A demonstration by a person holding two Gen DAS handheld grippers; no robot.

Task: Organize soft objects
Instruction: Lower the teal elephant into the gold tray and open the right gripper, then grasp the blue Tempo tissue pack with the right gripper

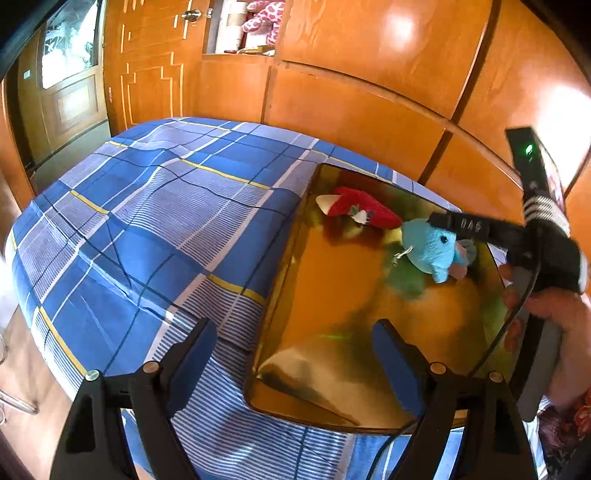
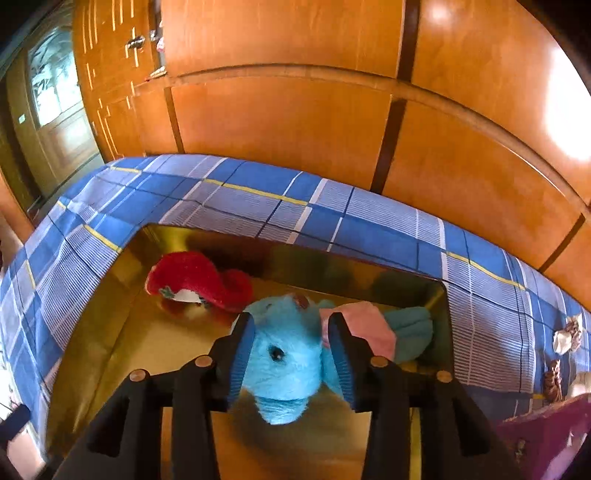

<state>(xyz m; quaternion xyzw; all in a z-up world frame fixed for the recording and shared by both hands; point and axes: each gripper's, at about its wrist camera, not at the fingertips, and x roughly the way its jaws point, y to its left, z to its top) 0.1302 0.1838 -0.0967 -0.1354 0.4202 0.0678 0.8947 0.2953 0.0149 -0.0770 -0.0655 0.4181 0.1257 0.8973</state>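
A shiny gold tray [image 1: 325,302] lies on the bed. In it rest a red plush toy [image 1: 364,208] [image 2: 199,277] and, beside it, a light blue plush toy [image 1: 428,247] [image 2: 284,354] with pink and teal parts. My right gripper [image 2: 291,321] [image 1: 458,224] straddles the blue toy's head. Its blue pads stand at the toy's sides without visibly squeezing it, and the toy lies on the tray floor. My left gripper [image 1: 295,328] hangs wide open over the tray's near left edge, with nothing between its fingers.
A blue plaid sheet [image 1: 147,229] covers the bed around the tray. Wooden wardrobe panels [image 1: 369,74] rise right behind it. A pink spotted plush [image 1: 266,18] sits in a shelf niche. Small crumpled items [image 2: 567,334] lie on the sheet at right. A person's hand [image 1: 565,325] holds the right gripper.
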